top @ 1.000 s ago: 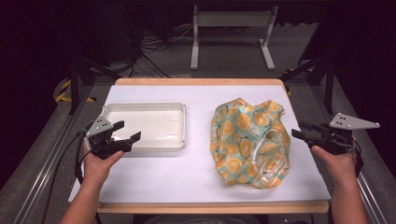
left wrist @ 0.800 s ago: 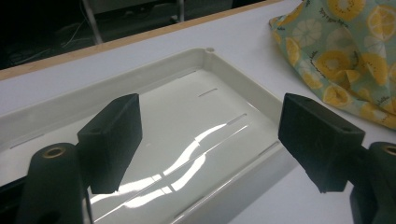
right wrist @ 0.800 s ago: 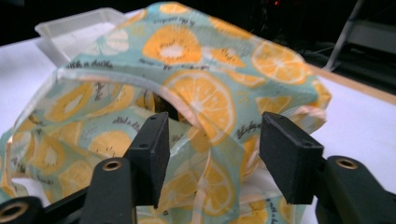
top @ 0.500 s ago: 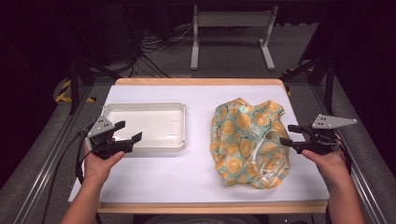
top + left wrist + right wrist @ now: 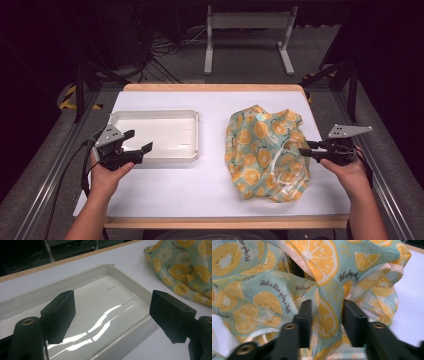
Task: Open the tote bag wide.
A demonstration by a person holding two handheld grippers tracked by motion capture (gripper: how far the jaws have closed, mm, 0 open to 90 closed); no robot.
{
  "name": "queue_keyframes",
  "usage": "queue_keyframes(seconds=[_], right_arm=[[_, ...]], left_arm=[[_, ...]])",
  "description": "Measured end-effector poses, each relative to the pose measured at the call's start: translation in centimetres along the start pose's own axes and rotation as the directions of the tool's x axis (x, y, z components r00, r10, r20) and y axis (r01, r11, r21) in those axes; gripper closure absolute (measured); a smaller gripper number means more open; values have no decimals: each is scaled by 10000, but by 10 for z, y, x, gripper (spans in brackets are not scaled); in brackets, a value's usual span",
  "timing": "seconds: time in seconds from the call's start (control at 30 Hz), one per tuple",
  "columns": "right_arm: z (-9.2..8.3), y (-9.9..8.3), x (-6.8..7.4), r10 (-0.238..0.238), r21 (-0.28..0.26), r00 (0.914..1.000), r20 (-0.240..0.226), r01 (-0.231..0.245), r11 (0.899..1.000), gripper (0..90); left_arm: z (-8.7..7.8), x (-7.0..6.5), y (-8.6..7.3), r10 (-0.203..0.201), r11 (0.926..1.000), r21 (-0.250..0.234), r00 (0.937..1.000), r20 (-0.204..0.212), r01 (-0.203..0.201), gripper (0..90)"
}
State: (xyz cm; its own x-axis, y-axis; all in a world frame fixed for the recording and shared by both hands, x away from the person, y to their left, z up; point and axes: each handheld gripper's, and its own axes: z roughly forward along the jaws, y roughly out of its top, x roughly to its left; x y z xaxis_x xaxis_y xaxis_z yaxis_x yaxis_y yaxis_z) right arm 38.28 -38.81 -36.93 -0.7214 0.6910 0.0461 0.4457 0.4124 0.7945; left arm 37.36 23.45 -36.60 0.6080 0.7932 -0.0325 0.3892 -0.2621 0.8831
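A crumpled teal cloth printed with orange and kiwi slices lies on the right half of the white table. My right gripper is at its right edge. In the right gripper view its jaws have just been closing, and a raised fold of the cloth is now pinched in my right gripper. A shallow white tray sits on the left. My left gripper hovers open over its near left corner. In the left gripper view the left gripper holds nothing, with the tray's rim beyond and the cloth at the top right.
The table has a wooden edge at front and back. Bare white surface lies between the tray and the cloth and along the front. Dark floor, cables and a metal stand are behind the table.
My right gripper has moved left and down onto the cloth's right edge, and its jaws have narrowed around a fold. The left gripper has stayed in place.
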Motion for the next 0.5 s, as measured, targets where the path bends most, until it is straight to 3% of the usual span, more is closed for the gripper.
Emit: queue_keyframes(seconds=[0.07, 0.1, 0.17, 0.5], right_arm=[[-2, -1, -1, 36, 11, 10000, 21, -36, 10000, 804], [-2, -1, -1, 36, 11, 10000, 21, -36, 10000, 804], [-5, -1, -2, 78, -152, 10000, 56, -77, 9999, 888], [-22, 3, 0, 71, -803, 9996, 287, -47, 9968, 900]], left_arm=[[0, 0, 0, 3, 10000, 19, 10000, -27, -2, 218], [0, 0, 0, 3, 10000, 19, 10000, -27, -2, 218], [0, 0, 0, 15, 10000, 11, 10000, -37, -15, 218], [1, -1, 0, 90, 9999, 84, 10000, -34, -90, 218]])
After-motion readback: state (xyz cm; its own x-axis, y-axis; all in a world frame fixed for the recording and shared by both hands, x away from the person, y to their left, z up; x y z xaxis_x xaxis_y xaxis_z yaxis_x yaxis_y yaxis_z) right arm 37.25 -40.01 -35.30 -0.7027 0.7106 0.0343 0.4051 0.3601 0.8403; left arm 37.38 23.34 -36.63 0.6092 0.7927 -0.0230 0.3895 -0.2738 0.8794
